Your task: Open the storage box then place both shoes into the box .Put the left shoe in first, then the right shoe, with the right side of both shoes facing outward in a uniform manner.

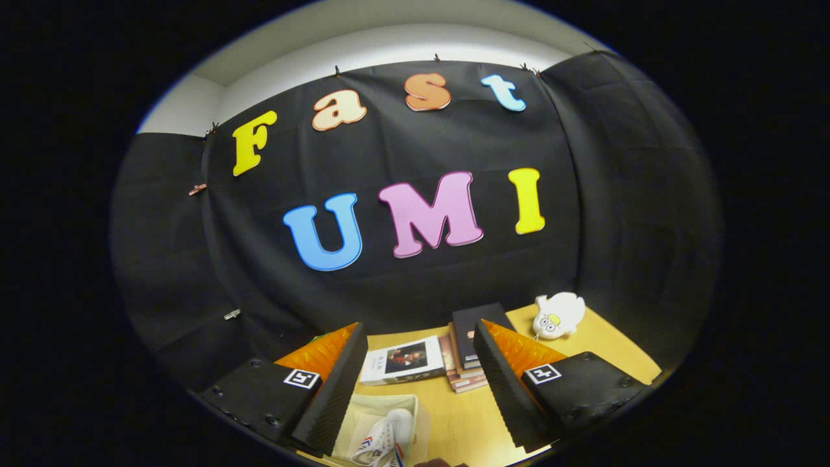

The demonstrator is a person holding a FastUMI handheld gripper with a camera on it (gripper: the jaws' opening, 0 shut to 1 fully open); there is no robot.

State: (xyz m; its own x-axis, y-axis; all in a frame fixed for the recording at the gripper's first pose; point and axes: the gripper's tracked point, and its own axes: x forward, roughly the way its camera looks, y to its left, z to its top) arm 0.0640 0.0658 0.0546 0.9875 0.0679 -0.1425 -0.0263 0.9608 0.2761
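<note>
In the gripper view, the gripper (415,383) has its two fingers spread wide apart, with nothing pinched between them; one finger (334,389) stands on one side and the other finger (502,389) well apart from it, and bare wooden table (467,415) shows in the gap. Low down between the fingers, close to their base and nearer the first finger, lies the storage box (376,408), a pale, open-topped container whose rim and inner walls are visible. Inside it rests a white shoe (382,438) with red and blue markings; its exact facing cannot be told, since part of it is cut off below. Neither finger touches the box or the shoe. Just ahead of the fingertips, on the table, a white-covered book (402,360) lies flat, and beside it a small stack of books (467,363) with a dark book (470,327) on top, partly hidden behind the second finger. Beyond that finger, farther back on the table near the black cloth wall (194,259), sits a white plush toy (557,314) with yellow-ringed eyes. Above the cloth a pale wall (389,45) shows.
</note>
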